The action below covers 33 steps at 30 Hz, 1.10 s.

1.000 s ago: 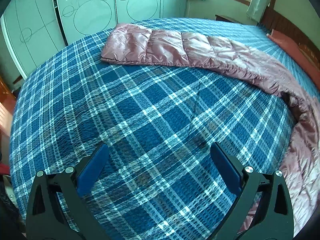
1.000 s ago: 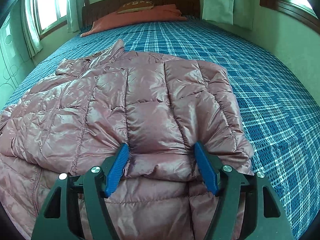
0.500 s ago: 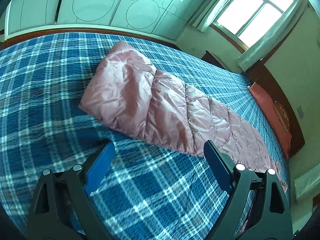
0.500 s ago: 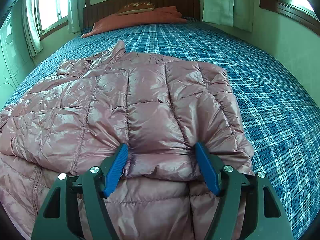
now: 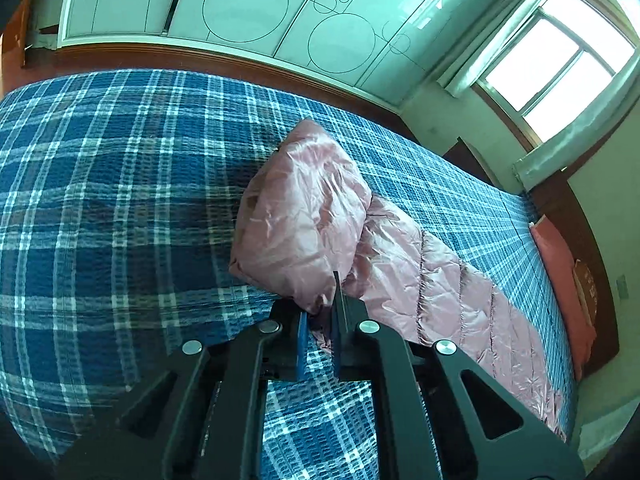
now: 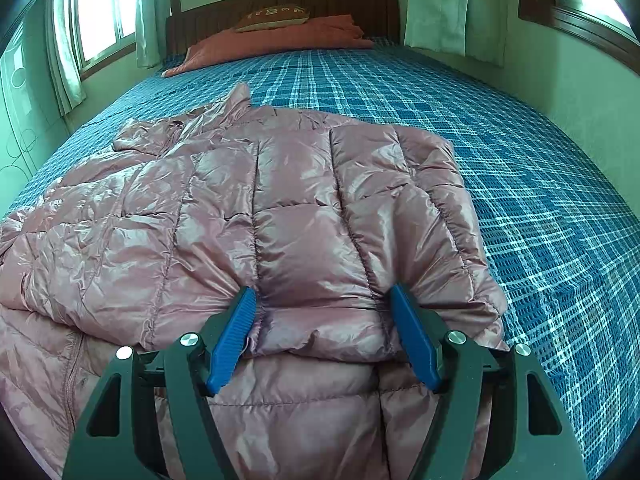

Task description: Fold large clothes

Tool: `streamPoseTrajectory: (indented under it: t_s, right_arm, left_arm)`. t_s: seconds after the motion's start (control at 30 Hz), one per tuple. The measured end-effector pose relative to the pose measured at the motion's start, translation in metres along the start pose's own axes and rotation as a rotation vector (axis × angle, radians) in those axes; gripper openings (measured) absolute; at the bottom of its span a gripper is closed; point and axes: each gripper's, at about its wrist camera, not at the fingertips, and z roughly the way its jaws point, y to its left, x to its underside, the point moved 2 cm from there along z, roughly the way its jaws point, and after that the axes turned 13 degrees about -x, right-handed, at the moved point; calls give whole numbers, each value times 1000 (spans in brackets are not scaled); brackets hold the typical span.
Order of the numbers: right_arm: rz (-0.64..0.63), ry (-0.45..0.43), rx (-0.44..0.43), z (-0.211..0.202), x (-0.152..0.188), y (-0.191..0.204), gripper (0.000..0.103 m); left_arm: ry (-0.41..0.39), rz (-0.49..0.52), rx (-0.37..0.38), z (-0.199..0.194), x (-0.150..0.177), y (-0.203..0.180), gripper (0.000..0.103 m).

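A pink quilted down jacket [image 6: 288, 216] lies spread on the blue plaid bedspread [image 6: 540, 208]. In the left wrist view one long sleeve [image 5: 420, 280] stretches across the bed, and my left gripper [image 5: 320, 312] is shut on the sleeve's cuff end [image 5: 304, 220], which is lifted and bent back. In the right wrist view my right gripper [image 6: 324, 320] is open, its blue pads [image 6: 234, 332] straddling a folded-over sleeve on top of the jacket body, pressing on it without pinching.
A white wardrobe with circle patterns [image 5: 248, 8] runs along the far side of the bed. Orange pillows [image 6: 272, 38] and a wooden headboard [image 6: 280, 4] are at the bed's head. Curtained windows [image 5: 560, 60] and a wall flank the bed.
My left gripper moved in to the sleeve's cuff and shut on it, lifting the cuff end. My right gripper stayed still and open on the folded sleeve.
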Motion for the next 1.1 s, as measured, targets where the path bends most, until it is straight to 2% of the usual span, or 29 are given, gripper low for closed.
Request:
streamPoseTrajectory:
  t_s: [0.2, 0.4, 0.47, 0.57, 0.83, 1.1]
  right_arm:
    - [5, -3, -1, -3, -2, 1, 69]
    - [38, 13, -25, -18, -7, -1, 69]
    - [25, 8, -17, -26, -6, -2, 74]
    - [8, 1, 4, -41, -3, -6, 75]
    - [54, -58, -24, -90, 6, -38, 75]
    - [88, -67, -15, -114, 21, -73, 75]
  left_arm:
    - [-133, 146, -21, -24, 7, -45, 5]
    - [-192, 313, 61, -60, 37, -110, 5]
    - [-210, 382, 95, -75, 55, -135, 5]
    - [-231, 492, 153, -101, 90, -172, 5]
    - [-276, 796, 304, -162, 210, -272, 5]
    - [-247, 1023, 396, -199, 337, -315, 5]
